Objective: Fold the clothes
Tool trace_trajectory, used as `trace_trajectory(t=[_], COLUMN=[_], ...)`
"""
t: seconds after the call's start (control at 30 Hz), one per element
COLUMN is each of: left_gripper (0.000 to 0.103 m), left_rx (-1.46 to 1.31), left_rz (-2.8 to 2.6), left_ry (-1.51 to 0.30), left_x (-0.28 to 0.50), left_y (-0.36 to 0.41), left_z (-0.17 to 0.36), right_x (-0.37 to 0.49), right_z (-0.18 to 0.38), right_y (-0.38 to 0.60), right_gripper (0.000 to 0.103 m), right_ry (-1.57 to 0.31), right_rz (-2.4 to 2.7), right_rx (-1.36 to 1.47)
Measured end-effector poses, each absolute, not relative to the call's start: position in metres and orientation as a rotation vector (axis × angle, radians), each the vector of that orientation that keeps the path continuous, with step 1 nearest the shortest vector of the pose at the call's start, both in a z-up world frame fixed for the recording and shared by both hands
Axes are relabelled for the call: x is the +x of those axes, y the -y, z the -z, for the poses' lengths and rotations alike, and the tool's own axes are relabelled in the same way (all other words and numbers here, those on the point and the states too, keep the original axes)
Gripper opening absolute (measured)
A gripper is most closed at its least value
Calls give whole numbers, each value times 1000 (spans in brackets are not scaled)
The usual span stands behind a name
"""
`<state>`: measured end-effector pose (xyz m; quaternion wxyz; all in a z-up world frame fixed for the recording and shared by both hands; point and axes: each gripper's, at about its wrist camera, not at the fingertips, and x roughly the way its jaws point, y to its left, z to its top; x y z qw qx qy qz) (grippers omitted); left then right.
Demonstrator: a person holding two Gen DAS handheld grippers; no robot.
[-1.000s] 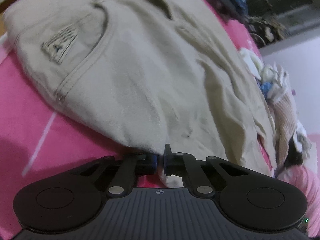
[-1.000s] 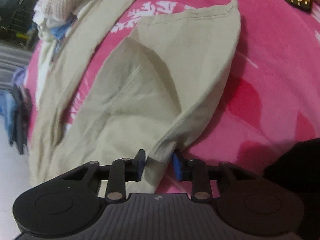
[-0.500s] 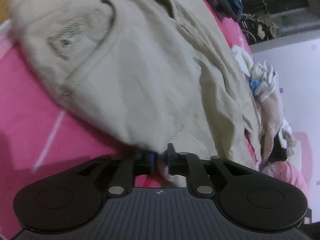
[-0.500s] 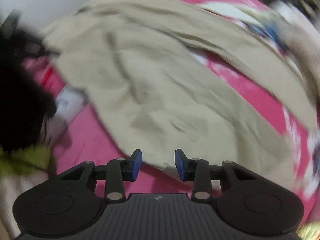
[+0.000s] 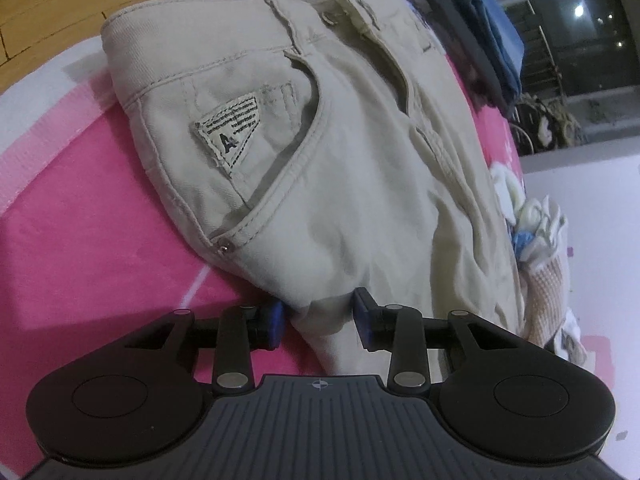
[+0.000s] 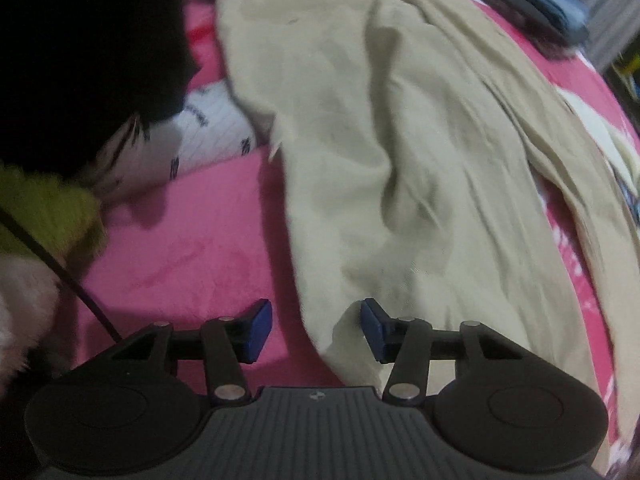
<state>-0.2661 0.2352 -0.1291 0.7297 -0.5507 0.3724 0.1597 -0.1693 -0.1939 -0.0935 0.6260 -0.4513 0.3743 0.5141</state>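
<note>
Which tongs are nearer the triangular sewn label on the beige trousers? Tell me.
Left. The left tongs sit at the beige trousers' edge just below the triangular sewn label; the right tongs straddle a trouser leg, the label out of view.

Pink blanket (image 5: pixel 100 240); wooden floor (image 5: pixel 60 4); dark window (image 5: pixel 580 40); lime-green fabric (image 6: pixel 44 208)

We count one pair of beige trousers (image 5: pixel 360 168) on one pink blanket (image 5: pixel 88 248), one stack of folded dark garments (image 5: pixel 484 36), and two grippers: left gripper (image 5: pixel 320 320), right gripper (image 6: pixel 316 326).
</note>
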Motion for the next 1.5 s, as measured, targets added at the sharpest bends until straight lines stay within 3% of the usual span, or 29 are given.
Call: trace_trajectory(t=[0.07, 0.1, 0.13, 0.2, 0.4, 0.73, 0.87, 0.93, 1.0, 1.07, 1.27, 1.5], left_gripper=[27, 14, 10, 4, 3, 5, 13, 20, 20, 20, 24, 29], left_rx=[-1206, -1185, -1158, -1113, -966, -701, -642, -668, -641, -620, -597, -464], left_rz=[-372, -388, -403, -395, -378, -340, -258, -199, -154, -115, -60, 154], left_ry=[-817, -821, -830, -842, -901, -1078, -1139, -1194, -1234, -1248, -1096, -986], left_x=[-264, -262, -261, -259, -265, -259, -259, -264, -273, -278, -243, -130], left_y=[-235, -235, -233, -231, -231, -216, -221, -225, -225, -228, -229, -170], left_z=[127, 126, 123, 113, 75, 83, 85, 83, 75, 61, 12, 3], right_x=[-170, -170, -167, -162, -159, -157, -147, -139, -131, -124, -111, -117], right_z=[93, 90, 86, 74, 40, 73, 77, 72, 64, 55, 22, -8], right_y=[195, 196, 197, 202, 221, 218, 223, 228, 240, 256, 331, 419], right_gripper=[33, 3, 2, 2, 2, 4, 16, 40, 47, 47, 47, 47], right_ry=[-835, -823, -811, -789, -879, -1135, -1298, -1372, -1441, -1480, -1375, -1173], right_rz=[-1177, -1158, -1132, -1112, -1203, -1240, -1151, -1111, -1058, -998, -805, -518], right_rx=[-1033, -1024, -1014, -980, -917, -808, -644, -532, -363, -192, 322, 585])
